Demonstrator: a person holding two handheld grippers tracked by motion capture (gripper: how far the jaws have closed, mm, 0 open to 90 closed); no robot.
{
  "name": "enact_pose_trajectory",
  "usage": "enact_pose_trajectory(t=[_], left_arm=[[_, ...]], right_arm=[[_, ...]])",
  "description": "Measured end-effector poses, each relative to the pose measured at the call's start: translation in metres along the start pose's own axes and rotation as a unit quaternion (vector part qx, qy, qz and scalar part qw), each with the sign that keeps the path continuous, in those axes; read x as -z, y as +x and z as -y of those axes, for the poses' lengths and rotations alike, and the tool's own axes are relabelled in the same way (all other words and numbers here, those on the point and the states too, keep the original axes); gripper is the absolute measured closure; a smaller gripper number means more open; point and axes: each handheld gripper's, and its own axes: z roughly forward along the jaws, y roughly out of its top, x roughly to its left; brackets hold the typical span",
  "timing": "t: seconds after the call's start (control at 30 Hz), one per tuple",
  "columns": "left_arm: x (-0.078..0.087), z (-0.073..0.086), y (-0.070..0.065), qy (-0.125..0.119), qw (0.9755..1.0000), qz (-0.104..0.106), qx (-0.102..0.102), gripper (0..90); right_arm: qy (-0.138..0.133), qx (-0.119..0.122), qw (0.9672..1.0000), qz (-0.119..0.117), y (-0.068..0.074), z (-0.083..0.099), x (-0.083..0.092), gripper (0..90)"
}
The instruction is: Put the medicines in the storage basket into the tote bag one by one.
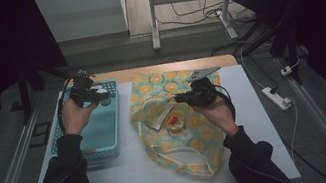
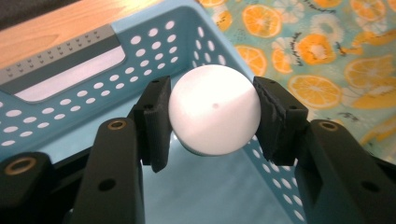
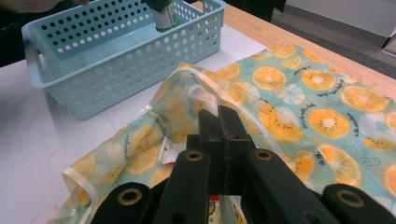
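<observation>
the lower body of the bottle (image 2: 214,109) is hidden behind its white round cap. left gripper (image 2: 212,116): fingers (image 2: 156,121) half apart, clamped on the cap, over the blue basket (image 2: 70,93). right gripper (image 3: 218,128): fingers together, empty, over the orange-print bag (image 3: 299,98); packet below them cut off.
</observation>
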Motion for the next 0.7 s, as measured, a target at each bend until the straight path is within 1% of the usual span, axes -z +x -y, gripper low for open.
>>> enact_pose_trajectory(t=[0.2,0.37,0.43,0.6,0.7], left_arm=[[0.014,0.002,-0.009,-0.013,0.9998,0.012,-0.011,50.3],[0.025,0.006,-0.017,-0.024,0.9991,0.027,-0.020,50.3],[0.028,0.008,-0.022,-0.028,0.9986,0.033,-0.031,50.3],[0.036,0.010,-0.034,-0.033,0.9973,0.046,-0.047,50.3],[0.039,0.011,-0.041,-0.035,0.9964,0.057,-0.053,50.3]], right_arm=[[0.000,0.000,1.0000,0.000,0.000,0.000,0.000,90.0],[0.000,0.001,1.0000,0.001,0.001,0.000,0.000,90.0],[0.000,0.001,1.0000,0.001,0.001,0.000,0.000,90.0],[-0.002,0.001,1.0000,0.001,0.002,-0.001,-0.001,90.0],[-0.002,0.002,1.0000,0.000,0.002,-0.001,-0.001,90.0]])
